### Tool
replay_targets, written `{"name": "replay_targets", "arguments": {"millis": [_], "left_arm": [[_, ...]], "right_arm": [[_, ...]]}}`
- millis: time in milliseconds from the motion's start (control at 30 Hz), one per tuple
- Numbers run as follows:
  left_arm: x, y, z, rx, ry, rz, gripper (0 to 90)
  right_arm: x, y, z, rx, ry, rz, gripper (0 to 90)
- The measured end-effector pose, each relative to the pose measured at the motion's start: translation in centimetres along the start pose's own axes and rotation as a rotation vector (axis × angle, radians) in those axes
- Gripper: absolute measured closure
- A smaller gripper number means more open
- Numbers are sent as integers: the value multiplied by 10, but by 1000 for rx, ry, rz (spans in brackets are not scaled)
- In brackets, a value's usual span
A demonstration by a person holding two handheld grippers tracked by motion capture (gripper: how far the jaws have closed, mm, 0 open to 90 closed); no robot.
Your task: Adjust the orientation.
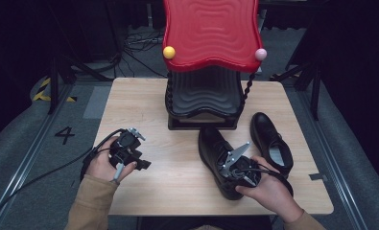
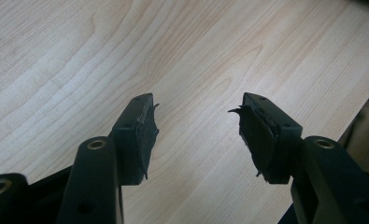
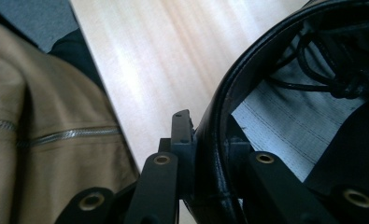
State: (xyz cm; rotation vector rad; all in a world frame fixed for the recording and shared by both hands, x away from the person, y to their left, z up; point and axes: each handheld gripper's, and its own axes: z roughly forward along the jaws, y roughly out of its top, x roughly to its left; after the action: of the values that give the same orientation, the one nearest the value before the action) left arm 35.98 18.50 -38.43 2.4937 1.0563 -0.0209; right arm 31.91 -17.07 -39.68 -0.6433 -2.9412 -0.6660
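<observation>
Your right tongs (image 3: 210,140) are clenched on the heel rim of a black leather shoe (image 1: 220,160), one jaw outside the collar and the other inside against the grey insole (image 3: 285,121). In the high view that shoe lies on the counter (image 1: 177,167) near its front edge, toe pointing away from you, with your right hand (image 1: 268,189) wrapped around the tongs at its heel. Its black laces (image 3: 331,65) lie loose inside the opening.

The second black shoe (image 1: 272,140) sits just beside it to the right, close but whether they touch is hard to tell. Directly ahead of both shoes stands a black stepped rack (image 1: 204,103) topped by a wavy red shelf (image 1: 211,31), with a yellow knob (image 1: 169,52) and a pink knob (image 1: 260,54) at its front corners; the held shoe's toe lies close to the base of the rack.

Your left tongs (image 2: 196,130) are released, jaws well apart over bare wood with nothing between them. In the high view your left hand (image 1: 105,165) holds them near the counter's left edge, well apart from the shoes. Your tan sleeve (image 3: 46,140) lies close by the right tongs.
</observation>
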Motion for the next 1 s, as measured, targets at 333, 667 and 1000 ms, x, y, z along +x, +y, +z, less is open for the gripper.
{"name": "replay_targets", "arguments": {"millis": [333,667,1000], "left_arm": [[2,-1,-1,-7,-5,-7,461],[3,-2,0,-5,-6,-11,458],[4,-2,0,-8,-10,-19,457]], "right_arm": [[1,-3,8,59,44,9,787],[-3,-5,-10,13,95,40,651],[-25,-19,-50,-183,-36,141,607]]}}
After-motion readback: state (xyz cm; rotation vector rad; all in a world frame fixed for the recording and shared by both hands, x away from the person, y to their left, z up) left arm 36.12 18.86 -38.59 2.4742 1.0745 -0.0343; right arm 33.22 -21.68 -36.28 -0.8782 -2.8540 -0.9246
